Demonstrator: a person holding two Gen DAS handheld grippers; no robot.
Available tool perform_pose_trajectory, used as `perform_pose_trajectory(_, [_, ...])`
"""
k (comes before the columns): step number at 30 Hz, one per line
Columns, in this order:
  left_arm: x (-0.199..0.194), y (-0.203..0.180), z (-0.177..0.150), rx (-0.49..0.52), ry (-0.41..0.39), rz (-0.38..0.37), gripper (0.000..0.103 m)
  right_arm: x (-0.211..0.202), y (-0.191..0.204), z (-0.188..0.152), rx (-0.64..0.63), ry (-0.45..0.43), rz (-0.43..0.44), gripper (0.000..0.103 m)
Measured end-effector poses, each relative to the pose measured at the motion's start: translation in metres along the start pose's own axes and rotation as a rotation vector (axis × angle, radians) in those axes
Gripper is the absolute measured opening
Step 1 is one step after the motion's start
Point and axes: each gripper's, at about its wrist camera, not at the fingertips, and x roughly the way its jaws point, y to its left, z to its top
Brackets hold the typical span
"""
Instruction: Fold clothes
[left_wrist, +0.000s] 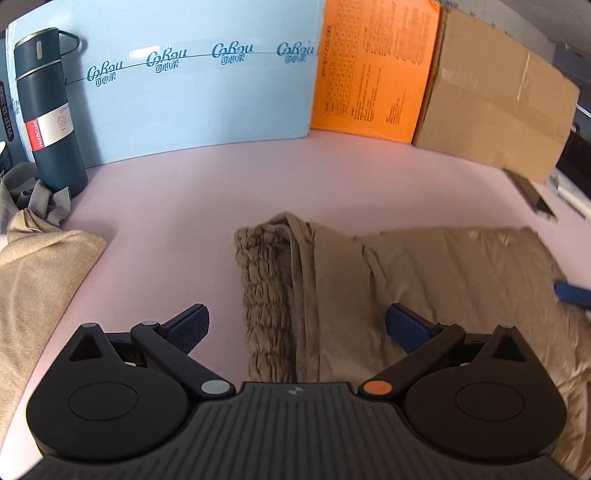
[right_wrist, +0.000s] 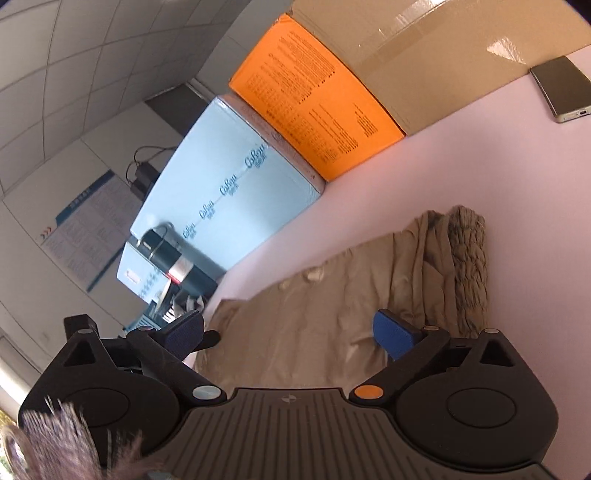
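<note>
On the pink counter (left_wrist: 192, 192), the left view shows the tan garment (left_wrist: 332, 280) lying under the spread, empty left gripper (left_wrist: 297, 328); closing too shallow could lift only one layer. From the right view, the right gripper (right_wrist: 291, 334) is spread too, holding nothing, tilted above the cloth; a crooked pinch may undo the fold.

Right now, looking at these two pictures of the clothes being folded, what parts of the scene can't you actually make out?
- Khaki garment: its near part is hidden behind the left gripper body in the left wrist view, so I cannot tell what kind it is.
- Beige cloth: cut off by the left edge.
- Orange box: print too small to read.
- Flask: blurred in the right wrist view.
- Right gripper: a blurred fuzzy shape covers its lower-left corner.
</note>
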Motion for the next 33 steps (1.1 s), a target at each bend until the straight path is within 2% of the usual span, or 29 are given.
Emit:
perform_pose_trajectory(2, [0.000, -0.005, -0.008, 0.056, -0.004, 0.021, 0.103, 0.001, -0.001, -0.003, -0.020, 0.010, -0.007, 0.099])
perform_pose_trajectory(5, [-0.009, 0.001, -0.008, 0.038, -0.006, 0.004, 0.103, -0.001, 0.006, 0.001, -0.012, 0.011, -0.019, 0.100])
perform_pose_trajectory(9, [-0.024, 0.030, -0.010, -0.066, -0.038, -0.095, 0.103, -0.025, 0.015, 0.006, -0.057, -0.044, -0.015, 0.102])
perform_pose_trajectory(13, [-0.028, 0.060, -0.012, -0.170, -0.051, -0.148, 0.103, -0.054, 0.002, 0.009, -0.061, -0.106, -0.101, 0.103])
perform_pose_trajectory(15, [-0.026, 0.069, -0.014, -0.191, -0.037, -0.174, 0.103, -0.060, -0.011, 0.011, -0.032, -0.095, -0.136, 0.103])
perform_pose_trajectory(19, [-0.015, 0.081, -0.021, -0.225, -0.002, -0.275, 0.103, -0.062, -0.034, 0.012, 0.015, -0.028, -0.180, 0.103])
perform_pose_trajectory(23, [-0.009, 0.089, -0.029, -0.277, -0.019, -0.373, 0.103, -0.060, -0.054, 0.008, 0.101, 0.016, -0.121, 0.103])
perform_pose_trajectory(27, [-0.003, 0.095, -0.032, -0.344, 0.012, -0.580, 0.103, -0.060, -0.058, 0.007, 0.098, 0.031, -0.059, 0.103])
perform_pose_trajectory(28, [-0.003, 0.094, -0.033, -0.338, 0.018, -0.598, 0.103, -0.060, -0.058, 0.007, 0.089, 0.043, -0.046, 0.103])
perform_pose_trajectory(33, [-0.004, 0.077, -0.032, -0.248, 0.014, -0.583, 0.103, -0.052, -0.050, 0.005, 0.042, 0.104, 0.001, 0.103])
